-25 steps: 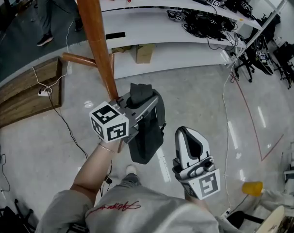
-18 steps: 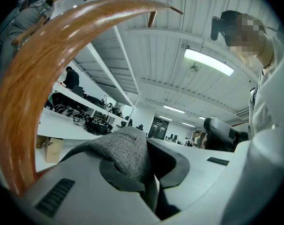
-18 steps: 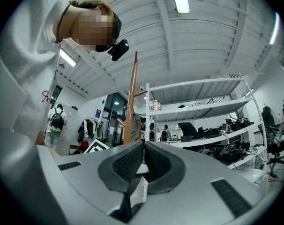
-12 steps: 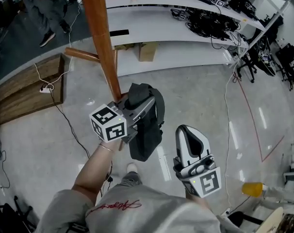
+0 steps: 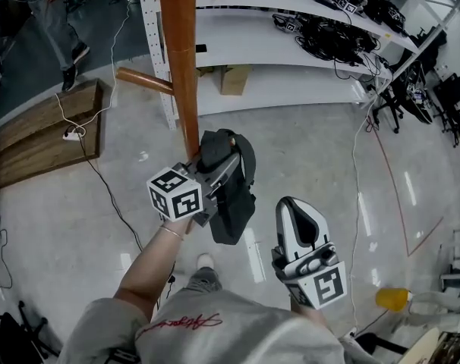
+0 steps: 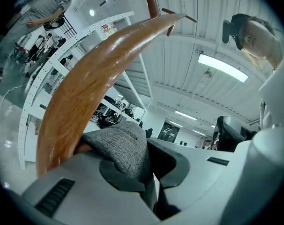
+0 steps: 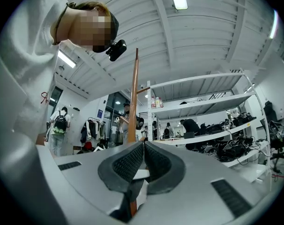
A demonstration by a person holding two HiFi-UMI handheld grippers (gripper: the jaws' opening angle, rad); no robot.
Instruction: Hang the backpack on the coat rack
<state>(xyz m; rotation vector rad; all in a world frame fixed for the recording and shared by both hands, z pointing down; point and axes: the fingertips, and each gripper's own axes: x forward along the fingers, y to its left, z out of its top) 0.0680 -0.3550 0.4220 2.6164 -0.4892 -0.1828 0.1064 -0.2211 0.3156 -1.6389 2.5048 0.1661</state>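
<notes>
Backpack (image 5: 231,196) hangs at floor-level frame centre, contents not visible, coat rack pole (image 5: 181,59) just beside it at 11 o'clock. Your left hand-held gripper (image 5: 221,167) level, clamped on bag's grey top loop (image 6: 121,146), forearm (image 5: 150,260) reaching toward 1 o'clock. Your right hand-held gripper (image 5: 297,209) at bag's 4 o'clock, jaws together, nothing between them.

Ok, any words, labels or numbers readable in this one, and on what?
Nothing reads clearly.
Red script on the person's sweatshirt: cursive, illegible.
Blue sign in the background of the right gripper view: too small.
Marker cubes: black-and-white patterns, no letters.
</notes>
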